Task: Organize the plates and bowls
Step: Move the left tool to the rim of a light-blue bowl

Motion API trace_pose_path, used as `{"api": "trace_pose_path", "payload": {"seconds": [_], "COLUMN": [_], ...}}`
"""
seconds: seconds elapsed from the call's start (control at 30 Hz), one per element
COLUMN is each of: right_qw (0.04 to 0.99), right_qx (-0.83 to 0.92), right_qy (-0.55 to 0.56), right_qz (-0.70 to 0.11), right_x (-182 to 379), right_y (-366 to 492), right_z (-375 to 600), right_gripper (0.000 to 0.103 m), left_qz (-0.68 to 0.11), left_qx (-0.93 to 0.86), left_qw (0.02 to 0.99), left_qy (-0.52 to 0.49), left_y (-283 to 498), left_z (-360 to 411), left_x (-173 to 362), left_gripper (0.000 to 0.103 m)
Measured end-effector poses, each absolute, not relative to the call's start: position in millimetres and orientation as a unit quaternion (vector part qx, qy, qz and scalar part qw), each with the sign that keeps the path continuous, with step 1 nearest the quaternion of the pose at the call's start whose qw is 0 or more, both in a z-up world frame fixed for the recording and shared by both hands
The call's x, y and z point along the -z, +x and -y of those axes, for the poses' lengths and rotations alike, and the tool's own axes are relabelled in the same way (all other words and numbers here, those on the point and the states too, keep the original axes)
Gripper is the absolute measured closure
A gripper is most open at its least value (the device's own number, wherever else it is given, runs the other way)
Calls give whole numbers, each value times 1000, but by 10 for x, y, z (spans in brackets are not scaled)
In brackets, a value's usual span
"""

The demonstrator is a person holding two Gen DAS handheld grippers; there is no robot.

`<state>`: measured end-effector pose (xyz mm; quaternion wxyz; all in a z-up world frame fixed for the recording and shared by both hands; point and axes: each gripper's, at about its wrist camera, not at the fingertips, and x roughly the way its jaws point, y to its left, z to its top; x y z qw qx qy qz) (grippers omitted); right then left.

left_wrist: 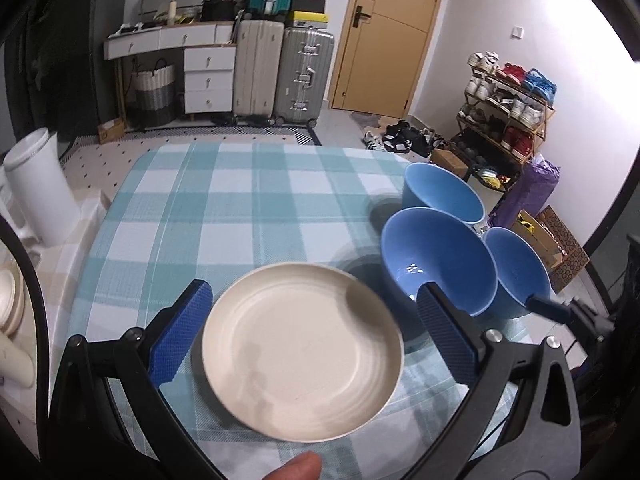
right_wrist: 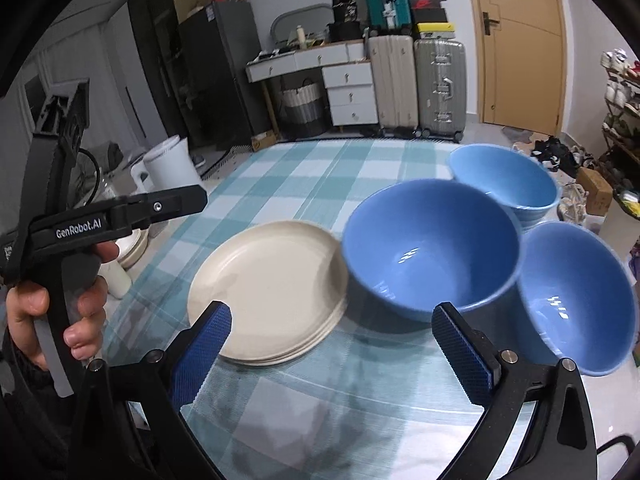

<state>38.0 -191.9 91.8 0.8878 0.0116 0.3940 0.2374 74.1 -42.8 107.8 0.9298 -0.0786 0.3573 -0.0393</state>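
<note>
A stack of cream plates (left_wrist: 302, 350) (right_wrist: 266, 290) lies on the checked tablecloth. Three blue bowls stand to its right: a middle one (left_wrist: 438, 260) (right_wrist: 432, 248) touching the plates, a far one (left_wrist: 442, 194) (right_wrist: 504, 178), and a near right one (left_wrist: 516, 272) (right_wrist: 576, 296). My left gripper (left_wrist: 314, 340) is open, its blue pads on either side of the plate stack, above it. My right gripper (right_wrist: 336, 350) is open and empty, hovering in front of the plates and the middle bowl. The left gripper's body (right_wrist: 96, 224) shows in the right wrist view, held by a hand.
The checked tablecloth (left_wrist: 240, 208) covers the glass-topped table. A white cylindrical appliance (left_wrist: 38, 188) stands off the table's left. More cream dishes (left_wrist: 8, 300) sit at the far left. Suitcases, a dresser and a shoe rack stand beyond.
</note>
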Motion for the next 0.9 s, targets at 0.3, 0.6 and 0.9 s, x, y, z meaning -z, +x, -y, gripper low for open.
{"api": "trace_pose_path", "payload": {"seconds": [0.3, 0.6, 0.9], "right_qw": [918, 934, 933], "right_qx": [-184, -123, -93], "right_qy": [30, 46, 46], "right_qz": [-349, -331, -344], "right_x": [-1388, -1652, -1629], "right_y": [449, 715, 1082], "right_z": [2573, 3122, 3361], "right_gripper": [1, 0, 0], "left_qz": [-353, -365, -377], "left_qx": [58, 66, 67], "left_qw": [932, 926, 922], "left_qy": [-61, -62, -60], "left_y": [958, 1402, 1844], "left_z": [749, 869, 902], "left_x": [-1243, -1223, -1146], "left_gripper": [1, 1, 1]}}
